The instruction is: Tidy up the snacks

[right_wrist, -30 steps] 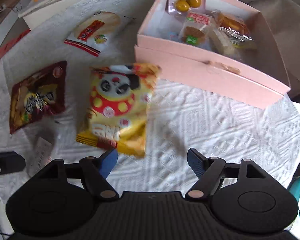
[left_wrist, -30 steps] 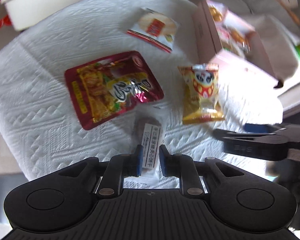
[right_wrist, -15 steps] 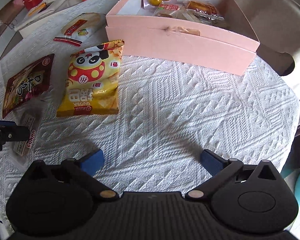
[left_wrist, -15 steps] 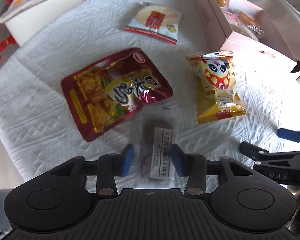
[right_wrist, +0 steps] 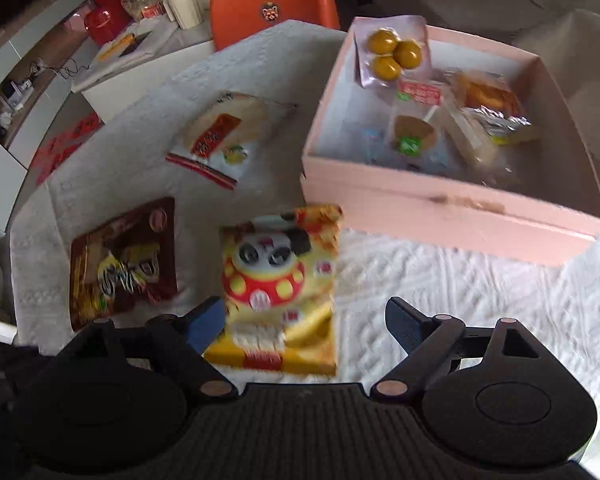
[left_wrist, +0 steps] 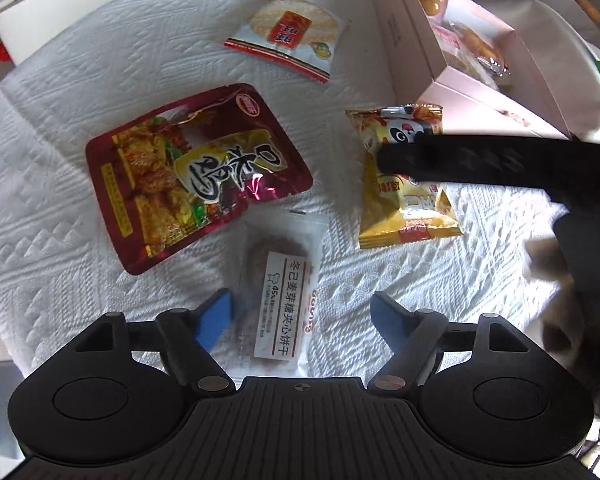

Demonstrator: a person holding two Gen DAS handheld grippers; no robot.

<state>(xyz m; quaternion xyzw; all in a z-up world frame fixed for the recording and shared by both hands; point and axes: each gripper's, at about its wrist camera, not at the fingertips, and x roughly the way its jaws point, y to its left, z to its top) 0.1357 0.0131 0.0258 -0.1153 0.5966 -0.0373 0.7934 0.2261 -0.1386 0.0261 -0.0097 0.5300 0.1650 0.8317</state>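
Note:
My left gripper (left_wrist: 302, 312) is open above a clear-wrapped biscuit with a white label (left_wrist: 282, 304), which lies on the white cloth between the spread fingers. My right gripper (right_wrist: 304, 320) is open over the lower part of a yellow panda snack bag (right_wrist: 282, 284); in the left wrist view it reaches across that bag (left_wrist: 404, 208) as a dark bar. A dark red snack pouch (left_wrist: 192, 172) and a white rice-cracker packet (left_wrist: 288, 36) lie on the cloth. A pink box (right_wrist: 452, 204) holds several snacks.
The round table is covered by a white textured cloth (left_wrist: 80, 80). An orange chair (right_wrist: 272, 4) stands behind it. A white side table (right_wrist: 140, 64) with cups and red containers is at the far left. The table edge is close on the right.
My left gripper has opened from nearly shut around the biscuit to wide open. My right gripper has moved forward and left over the panda bag, now crossing the left wrist view.

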